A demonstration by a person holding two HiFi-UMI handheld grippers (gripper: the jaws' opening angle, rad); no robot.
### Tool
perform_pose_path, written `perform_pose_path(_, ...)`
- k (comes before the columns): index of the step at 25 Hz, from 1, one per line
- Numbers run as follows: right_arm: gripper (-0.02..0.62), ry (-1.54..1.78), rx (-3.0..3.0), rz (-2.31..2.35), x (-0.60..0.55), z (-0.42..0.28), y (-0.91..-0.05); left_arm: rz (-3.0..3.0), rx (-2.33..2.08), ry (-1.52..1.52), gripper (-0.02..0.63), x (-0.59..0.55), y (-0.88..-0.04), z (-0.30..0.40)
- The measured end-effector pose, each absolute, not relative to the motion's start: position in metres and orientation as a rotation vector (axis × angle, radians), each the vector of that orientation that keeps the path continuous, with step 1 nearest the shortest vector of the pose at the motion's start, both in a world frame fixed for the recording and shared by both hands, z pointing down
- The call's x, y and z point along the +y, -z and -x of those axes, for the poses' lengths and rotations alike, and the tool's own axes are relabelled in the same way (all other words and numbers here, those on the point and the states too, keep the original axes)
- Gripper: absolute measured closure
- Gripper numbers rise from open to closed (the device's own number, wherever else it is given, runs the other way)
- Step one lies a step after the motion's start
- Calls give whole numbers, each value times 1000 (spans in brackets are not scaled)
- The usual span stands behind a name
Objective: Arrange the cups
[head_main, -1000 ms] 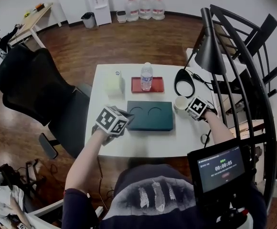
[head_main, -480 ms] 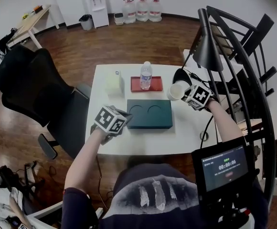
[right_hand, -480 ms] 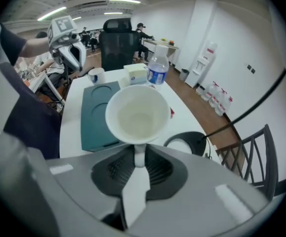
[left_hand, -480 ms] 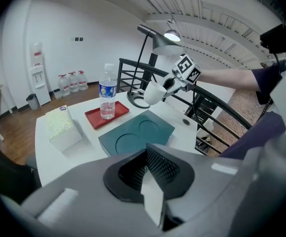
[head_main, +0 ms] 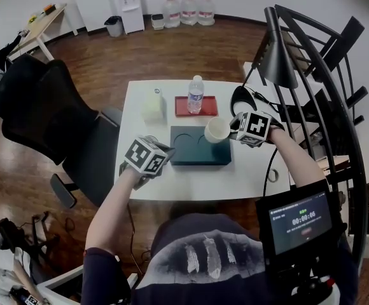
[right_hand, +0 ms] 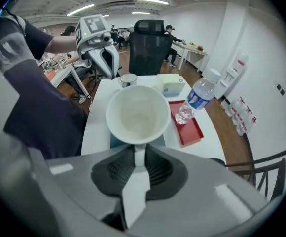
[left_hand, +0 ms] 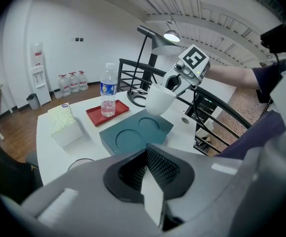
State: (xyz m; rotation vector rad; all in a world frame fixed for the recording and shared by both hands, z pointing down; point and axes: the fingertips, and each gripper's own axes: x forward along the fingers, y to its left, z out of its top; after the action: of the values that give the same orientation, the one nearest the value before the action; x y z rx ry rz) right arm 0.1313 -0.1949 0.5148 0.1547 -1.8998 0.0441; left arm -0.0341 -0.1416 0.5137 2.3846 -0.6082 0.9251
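My right gripper (head_main: 231, 131) is shut on the handle of a white cup (head_main: 217, 130) and holds it in the air over the right round recess of the teal tray (head_main: 197, 159). In the right gripper view the cup (right_hand: 138, 114) shows its empty inside, with the handle pinched between the jaws (right_hand: 139, 154). The left gripper view shows that cup (left_hand: 160, 98) hanging above the tray (left_hand: 155, 132). My left gripper (head_main: 161, 150) is shut on nothing and rests near the table's front left. A second small cup (right_hand: 128, 79) stands just ahead of it.
A water bottle (head_main: 196, 95) stands on a red tray (head_main: 186, 110) behind the teal tray. A tissue box (head_main: 153, 105) lies at the back left. A black lamp (head_main: 277, 62) and a black metal rack (head_main: 327, 81) rise at the right. A black office chair (head_main: 44, 113) is at the left.
My right gripper has lifted the white cup from the table's right side and carried it left, over the teal tray. The left gripper has stayed in place.
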Motion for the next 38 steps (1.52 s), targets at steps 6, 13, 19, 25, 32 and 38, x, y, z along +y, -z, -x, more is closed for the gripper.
perform_pose_path(6,545,-55,-1863,-101,-187,-126,-534,-2368,-627,-930,606,-138,-514,41)
perform_pose_path(13,545,-71,-1841,-71,-187,-119,-549,-2353,-634,-936,606,-132,-518,45)
perform_pose_path(19,545,-78,-1815,-47,-185,-115,-560,-2345,-643,-923,606,-131,-520,49)
perform_pose_path(25,545,-95,-1810,-32,-182,-112,-571,-2337,-635,-917,606,-130,-524,51)
perform_pose_path(32,545,-48,-1783,-11,-185,-115,-573,-2336,-635,-920,606,-132,-526,49)
perform_pose_path(38,545,-29,-1768,-19,-187,-117,-577,-2334,-637,-923,606,-139,-529,47)
